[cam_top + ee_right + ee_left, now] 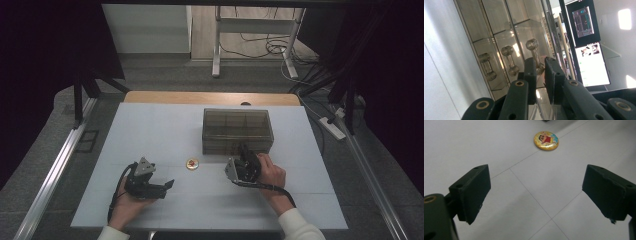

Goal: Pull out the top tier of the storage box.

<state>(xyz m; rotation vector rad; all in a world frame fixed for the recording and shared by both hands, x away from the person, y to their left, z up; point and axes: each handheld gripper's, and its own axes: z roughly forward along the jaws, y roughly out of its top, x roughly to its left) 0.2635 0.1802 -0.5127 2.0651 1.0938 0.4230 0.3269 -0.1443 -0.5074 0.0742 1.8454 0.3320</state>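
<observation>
Nearest the person, the left gripper (169, 184) gapes wide and empty, aimed at the badge (192, 163) lying loose just before the box (237, 131), while the right gripper (243, 149), jaws nearly closed, reaches a drawer handle (535, 57), so nothing looks stowed yet.

The badge (546, 140) is yellow with a cartoon figure in red. The box (237, 130) is smoky, see-through brown. The table (150, 130) is pale grey-white with thin lines. Both grippers (167, 185) (245, 150) are black; the sleeves (299, 225) are white.
</observation>
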